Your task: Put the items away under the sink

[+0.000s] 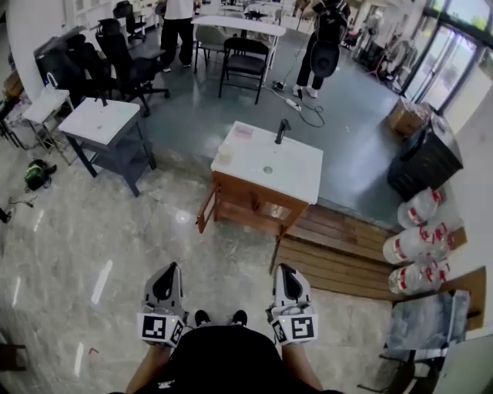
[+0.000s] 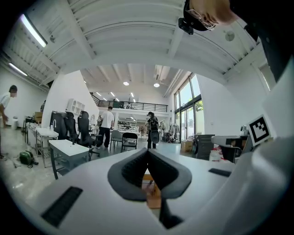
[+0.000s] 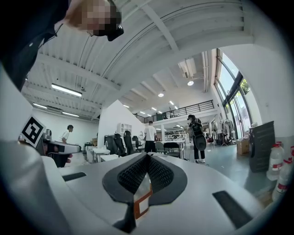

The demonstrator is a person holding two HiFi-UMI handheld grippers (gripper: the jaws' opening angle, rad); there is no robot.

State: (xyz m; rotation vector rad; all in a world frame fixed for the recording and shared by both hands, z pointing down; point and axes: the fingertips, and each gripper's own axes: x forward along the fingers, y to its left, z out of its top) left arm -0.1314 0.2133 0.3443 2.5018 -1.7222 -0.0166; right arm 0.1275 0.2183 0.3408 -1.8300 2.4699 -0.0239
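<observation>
Sink cabinet [image 1: 296, 175] at 12 o'clock, well apart from you. Left gripper [image 1: 170, 268], right gripper [image 1: 284, 268] both closed, empty. Likely approach step: next, walk forward, part jaws.

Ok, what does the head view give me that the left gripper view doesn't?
Only the head view: the white sink top with its faucet, seen from above, and the wooden platform beside it. Only the left gripper view: a close look at the left claw, shut and empty, plus the ceiling lights and mezzanine railing. Both: the grey table, the office chairs, the person in white and the person with the backpack.
</observation>
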